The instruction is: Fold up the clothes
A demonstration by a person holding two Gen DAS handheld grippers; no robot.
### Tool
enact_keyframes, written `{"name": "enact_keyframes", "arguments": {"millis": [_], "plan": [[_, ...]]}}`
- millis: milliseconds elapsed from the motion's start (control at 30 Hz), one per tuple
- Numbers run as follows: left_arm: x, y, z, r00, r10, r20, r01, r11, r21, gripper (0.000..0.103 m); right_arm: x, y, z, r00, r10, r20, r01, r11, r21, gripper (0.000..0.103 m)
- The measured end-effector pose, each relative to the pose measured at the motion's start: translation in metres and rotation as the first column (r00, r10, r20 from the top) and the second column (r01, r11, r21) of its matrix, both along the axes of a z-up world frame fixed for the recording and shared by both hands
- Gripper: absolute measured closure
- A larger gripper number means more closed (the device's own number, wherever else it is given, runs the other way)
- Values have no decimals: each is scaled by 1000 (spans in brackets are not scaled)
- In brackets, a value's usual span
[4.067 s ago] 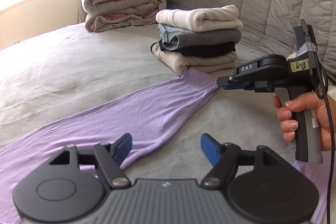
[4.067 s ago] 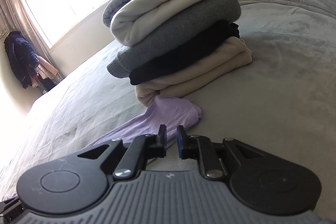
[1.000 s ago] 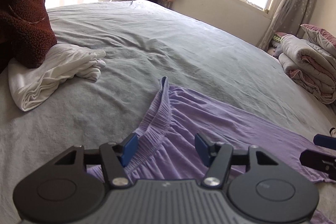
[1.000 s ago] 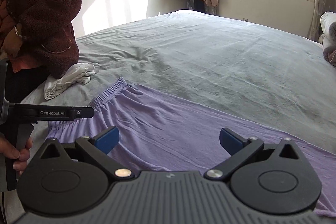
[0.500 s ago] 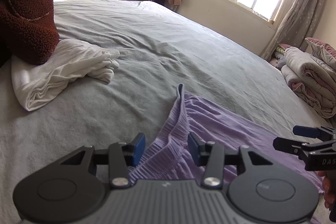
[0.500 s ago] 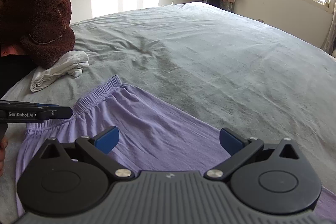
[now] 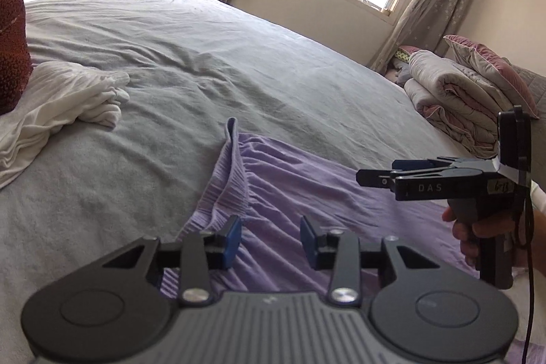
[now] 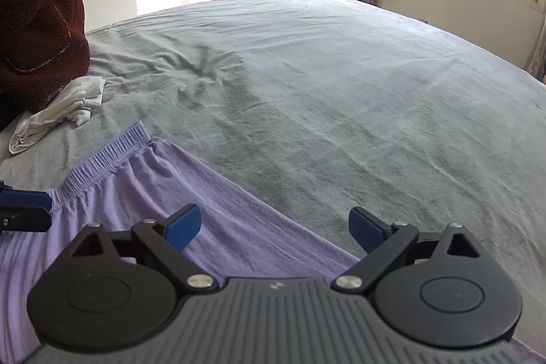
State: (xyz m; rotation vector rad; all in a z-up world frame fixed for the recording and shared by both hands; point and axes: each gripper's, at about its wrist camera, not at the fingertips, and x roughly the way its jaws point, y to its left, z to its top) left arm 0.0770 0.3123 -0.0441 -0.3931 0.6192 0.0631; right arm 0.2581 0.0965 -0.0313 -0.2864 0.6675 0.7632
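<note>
- The lilac trousers (image 7: 307, 193) lie flat on the grey bed sheet (image 7: 239, 63), filling the lower middle of the left wrist view; in the right wrist view they fill the lower left.
- Their elastic waistband (image 7: 230, 173) stands up in a ridge in the centre of the left view, just above the left gripper (image 7: 269, 241).
- The left gripper's jaws are at a narrow gap and closing. The gathered waistband cloth lies between and under the blue pads (image 7: 232, 239); the left pad is at the cloth, but a gap shows to the right pad.
- The right gripper (image 8: 274, 227), at the bottom of its own view, has its jaws wide and starting to close. Nothing is clamped; the trousers' far edge runs below and between the fingers.
- In the left view the right gripper appears at the right edge, held by a hand (image 7: 477, 234) above the lilac cloth.
- A crumpled white garment (image 7: 58, 104) lies at the left edge, apart from the trousers.
- Folded quilts (image 7: 454, 98) sit at the upper right.
</note>
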Motion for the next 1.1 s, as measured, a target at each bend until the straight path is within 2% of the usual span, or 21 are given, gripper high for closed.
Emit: {"name": "enact_keyframes", "arguments": {"millis": [33, 133, 233, 267, 300, 333, 367, 467, 600, 833, 1100], "plan": [[1, 1, -2, 1000, 8, -10, -8, 1000, 2, 70, 2, 1, -2, 1000, -3, -6, 3, 1000, -4, 15], [2, 5, -5, 999, 32, -32, -32, 999, -1, 81, 5, 3, -10, 999, -1, -44, 0, 1000, -29, 30], [2, 6, -7, 998, 46, -48, -45, 999, 14, 86, 2, 2, -14, 998, -9, -56, 7, 1000, -26, 46], [2, 6, -7, 998, 49, -50, -48, 999, 15, 87, 1, 1, -13, 998, -12, -62, 11, 1000, -19, 61], [2, 6, -7, 997, 52, -53, -52, 999, 17, 88, 1, 1, -12, 998, -17, -68, 16, 1000, -14, 71], [3, 6, -7, 997, 55, -55, -54, 998, 19, 89, 1, 1, -10, 997, -22, -75, 21, 1000, -15, 97], [3, 6, -7, 997, 58, -57, -57, 998, 21, 90, 1, 1, -8, 996, -27, -81, 25, 1000, -16, 99], [2, 9, -9, 996, 67, -60, -66, 998, 19, 95, -6, -1, 2, 997, -32, -75, 31, 999, -15, 100], [1, 14, -10, 995, 82, -62, -83, 997, -7, 100, -17, -10, 24, 997, -39, -70, 42, 999, 35, 100], [0, 12, -10, 993, 93, -65, -94, 996, -4, 100, -44, -28, 63, 997, -27, -71, 33, 996, 88, 100], [0, 12, -9, 992, 108, -67, -109, 994, -13, 100, -96, -45, 88, 993, 24, -113, -8, 990, 140, 100]]}}
